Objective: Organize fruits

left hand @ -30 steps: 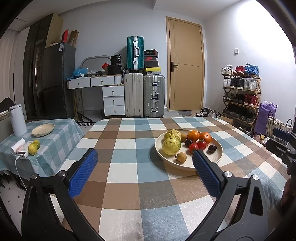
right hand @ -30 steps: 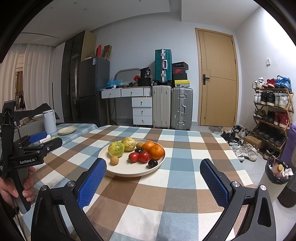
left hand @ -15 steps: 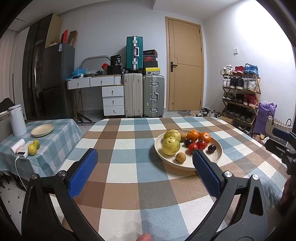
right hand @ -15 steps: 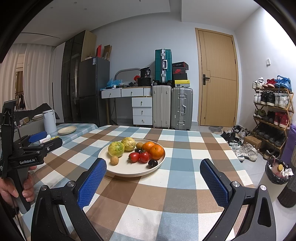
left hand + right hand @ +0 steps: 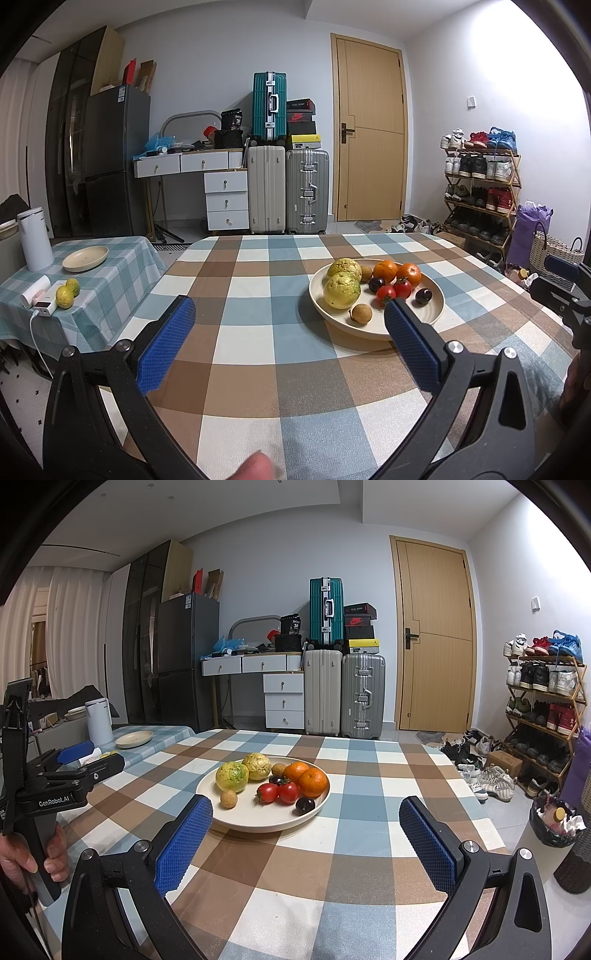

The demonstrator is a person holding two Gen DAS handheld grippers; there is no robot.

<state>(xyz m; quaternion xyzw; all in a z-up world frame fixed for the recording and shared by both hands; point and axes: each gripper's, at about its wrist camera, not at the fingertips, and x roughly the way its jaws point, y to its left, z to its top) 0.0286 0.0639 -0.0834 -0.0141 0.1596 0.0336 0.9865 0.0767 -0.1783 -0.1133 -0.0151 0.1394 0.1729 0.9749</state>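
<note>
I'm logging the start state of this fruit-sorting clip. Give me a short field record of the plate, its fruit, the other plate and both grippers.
main plate: cream plate on the checkered table
fruit on it: two yellow-green guavas, two oranges, two tomatoes, two dark plums, two small brown longans
second plate: empty plate on the side table
fruit off plate: two green-yellow citrus on the side table
left gripper: jaws open, holding nothing
right gripper: jaws open, holding nothing

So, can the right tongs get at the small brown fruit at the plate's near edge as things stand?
Probably yes. The right tongs are open above the table, and the small brown fruit lies alone at the front of the plate, with nothing between.
</note>
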